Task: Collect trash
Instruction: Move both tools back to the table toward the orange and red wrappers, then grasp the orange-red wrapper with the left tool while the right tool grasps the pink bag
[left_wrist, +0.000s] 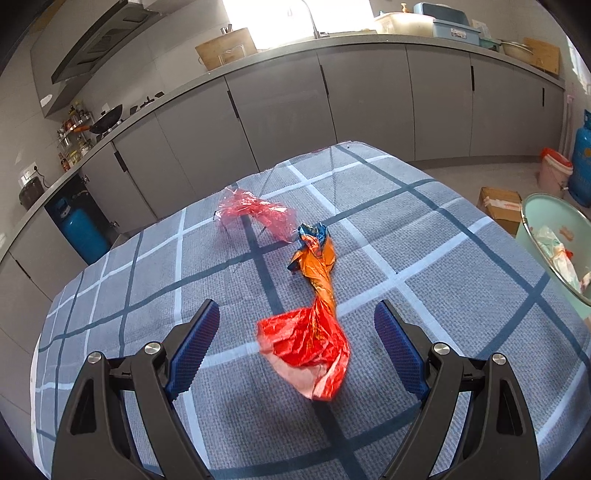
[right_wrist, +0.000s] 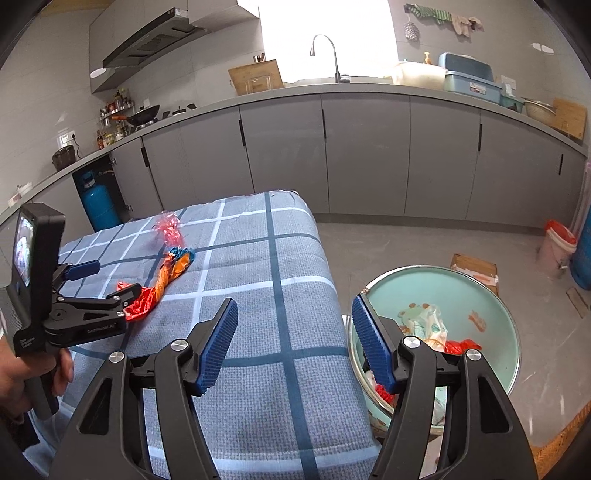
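Now my left gripper (left_wrist: 297, 343) is wide open around the red wrapper (left_wrist: 310, 332) on the table (left_wrist: 461, 258), which might slip away, and my right gripper (right_wrist: 293, 343) hangs open and empty by the bowl (right_wrist: 480, 291).

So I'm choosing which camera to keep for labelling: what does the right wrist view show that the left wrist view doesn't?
Only the right wrist view shows the left gripper from the side with the hand holding it, its jaws either side of the wrapper's red end, and the whole green basin with trash inside. Only the left wrist view shows the full orange and red wrapper between those open jaws, untouched. Both share the checked tablecloth, the pink crumpled film and the kitchen counter.
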